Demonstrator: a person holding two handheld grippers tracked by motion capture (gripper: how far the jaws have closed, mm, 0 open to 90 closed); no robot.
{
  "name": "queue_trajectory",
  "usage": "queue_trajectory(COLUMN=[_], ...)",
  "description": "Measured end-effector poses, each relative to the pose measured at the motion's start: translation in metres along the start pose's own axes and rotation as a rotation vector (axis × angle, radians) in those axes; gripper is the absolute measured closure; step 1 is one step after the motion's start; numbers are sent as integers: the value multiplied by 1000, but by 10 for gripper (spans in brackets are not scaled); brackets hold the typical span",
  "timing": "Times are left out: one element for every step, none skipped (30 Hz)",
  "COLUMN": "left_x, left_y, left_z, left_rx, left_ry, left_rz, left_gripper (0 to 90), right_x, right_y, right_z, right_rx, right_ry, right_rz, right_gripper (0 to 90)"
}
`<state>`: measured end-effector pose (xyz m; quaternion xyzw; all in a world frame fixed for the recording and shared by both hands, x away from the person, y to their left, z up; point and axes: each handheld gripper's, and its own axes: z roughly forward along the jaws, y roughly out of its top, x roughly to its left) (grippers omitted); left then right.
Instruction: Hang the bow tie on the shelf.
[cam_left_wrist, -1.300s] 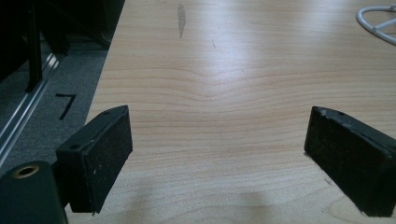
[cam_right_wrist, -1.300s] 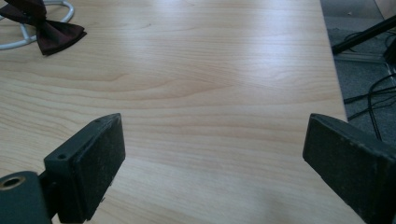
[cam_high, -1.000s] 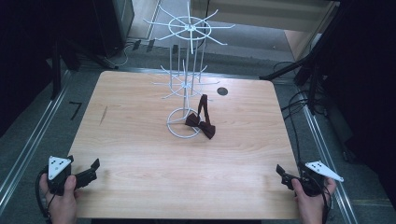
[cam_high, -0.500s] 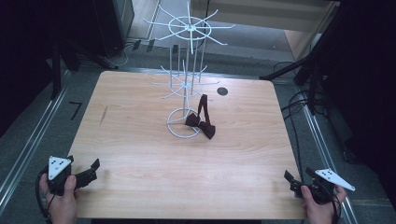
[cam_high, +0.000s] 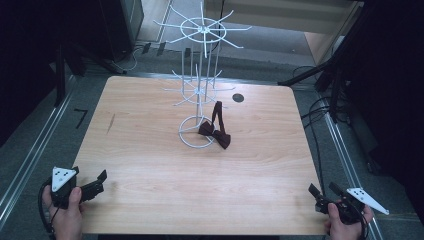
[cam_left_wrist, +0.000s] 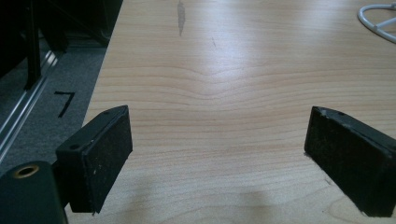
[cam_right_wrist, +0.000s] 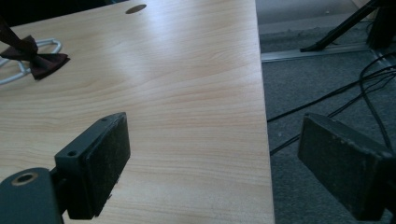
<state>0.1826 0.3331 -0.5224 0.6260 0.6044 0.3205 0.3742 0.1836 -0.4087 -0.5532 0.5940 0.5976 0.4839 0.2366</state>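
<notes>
A white wire rack (cam_high: 201, 85) with spoked arms stands on its ring base at the middle of the wooden table (cam_high: 150, 160). A dark brown bow tie (cam_high: 216, 131) lies against that base, its strap looped up onto a low arm; its bow (cam_right_wrist: 39, 58) also shows far off in the right gripper view. My left gripper (cam_high: 96, 181) rests open and empty at the table's near left corner (cam_left_wrist: 219, 154). My right gripper (cam_high: 324, 193) is open and empty at the near right corner, straddling the table's right edge (cam_right_wrist: 215, 163).
A round cable hole (cam_high: 238, 98) sits near the table's far right. Cables (cam_high: 320, 107) trail over the grey floor to the right. A black "7" mark (cam_high: 80, 118) is on the floor at the left, beside a metal rail.
My right gripper has drawn back toward the near right corner of the table and slightly outward. The left gripper, rack and bow tie have stayed put.
</notes>
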Motion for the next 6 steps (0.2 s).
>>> queue_trajectory(left_x=[0, 0, 1, 1, 1, 1], left_y=[0, 0, 0, 0, 0, 0], left_z=[0, 0, 0, 0, 0, 0], left_rx=[0, 1, 3, 3, 3, 2], left_ry=[0, -1, -2, -2, -2, -2], left_rz=[0, 1, 1, -1, 0, -1], left_gripper=[84, 84, 84, 84, 84, 84], right_x=[0, 0, 1, 3, 4, 5], right_y=[0, 0, 0, 0, 0, -1], right_z=[0, 0, 0, 0, 1, 1], right_rx=[0, 2, 7, 12, 16, 20], right_ry=[4, 5, 5, 2, -2, -6], right_rz=[3, -1, -11, -16, -29, -37], right_gripper=[96, 96, 96, 96, 96, 96])
